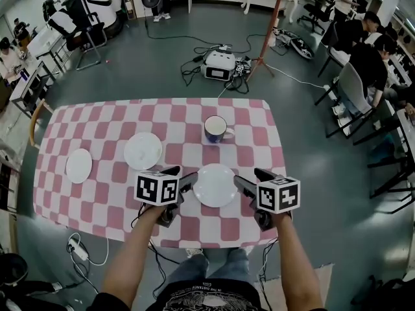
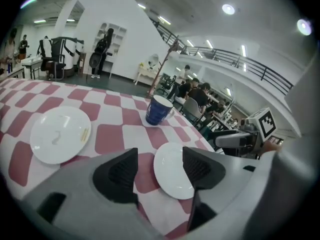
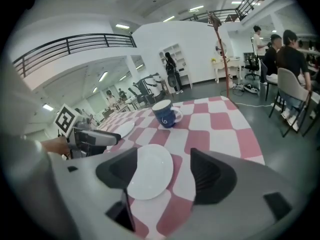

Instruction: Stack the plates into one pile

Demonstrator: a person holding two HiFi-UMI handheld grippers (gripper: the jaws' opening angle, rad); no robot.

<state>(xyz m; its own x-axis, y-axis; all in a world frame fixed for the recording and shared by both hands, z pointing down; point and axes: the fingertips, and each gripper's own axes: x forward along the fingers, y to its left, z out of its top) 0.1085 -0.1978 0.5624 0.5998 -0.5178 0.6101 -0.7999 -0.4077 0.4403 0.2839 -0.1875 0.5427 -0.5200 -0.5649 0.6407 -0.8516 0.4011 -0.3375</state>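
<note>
Seen from the head view, three white plates lie apart on the pink-and-white checked tabletop (image 1: 259, 148). The near plate (image 1: 215, 185) sits close to the front edge. From it, the middle plate (image 1: 142, 151) lies at 10 o'clock and the small plate (image 1: 79, 165) lies beyond that, at about 9 o'clock. A dark blue mug (image 1: 217, 128) stands upright at 12 o'clock from the near plate.

The left tongs (image 1: 185, 173) hang at the near plate's 9 o'clock edge and the right tongs (image 1: 249, 177) at its 3 o'clock edge. Whether either touches the rim cannot be told from above.

The left gripper view settles the left tongs (image 2: 159, 156): they are spread wide with nothing pinched, and the near plate (image 2: 175, 171) lies on the cloth beyond the gap. Only this view shows a yellowish streak near the rim of the middle plate (image 2: 60, 134). It also shows the right tongs' marker cube (image 2: 262, 124) at 3 o'clock.

The right gripper view shows the right tongs (image 3: 165, 159) spread just as wide and gripping nothing, with the near plate (image 3: 150, 171) lying behind the left pad. It also shows a white swirl on the mug (image 3: 167, 113).

The small plate appears in the head view alone.
</note>
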